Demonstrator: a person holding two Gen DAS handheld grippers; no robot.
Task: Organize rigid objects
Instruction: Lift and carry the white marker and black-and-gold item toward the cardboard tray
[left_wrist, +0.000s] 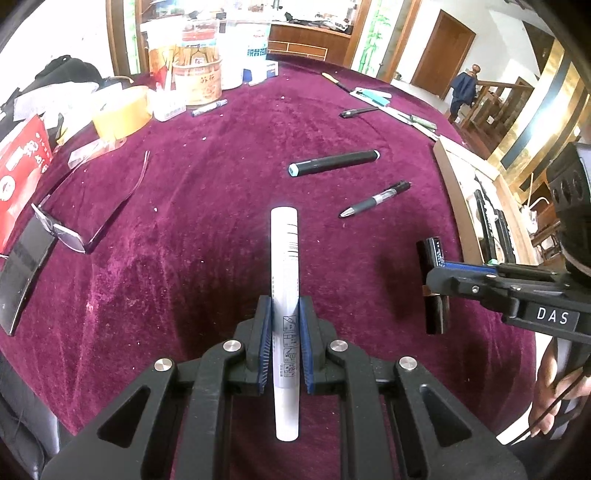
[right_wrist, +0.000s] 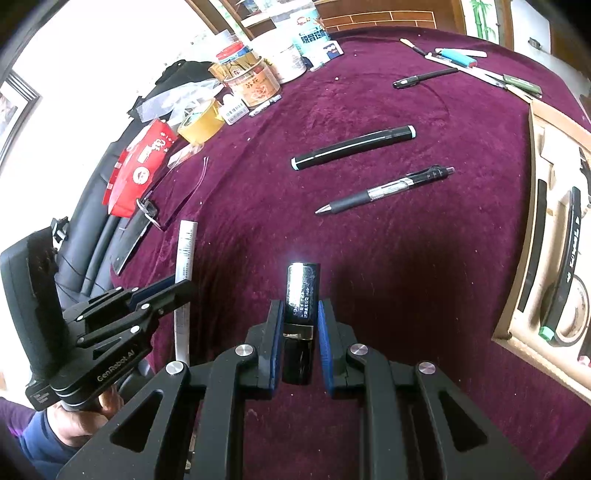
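White tube (left_wrist: 284, 295) points forward, lengthwise between clamped jaws.

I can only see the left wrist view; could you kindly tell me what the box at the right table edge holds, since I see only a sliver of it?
Observer: The wooden box has compartments; a long black marker with a green end lies in one.
Operator: Thank you. What does the black tube in the right tongs look like up close?
Observer: The black tube is glossy, with pale print and a gold band, pinched between the right tongs.
Operator: And how do my left tongs look from there?
Observer: The left tongs hold the white tube clear above the cloth.
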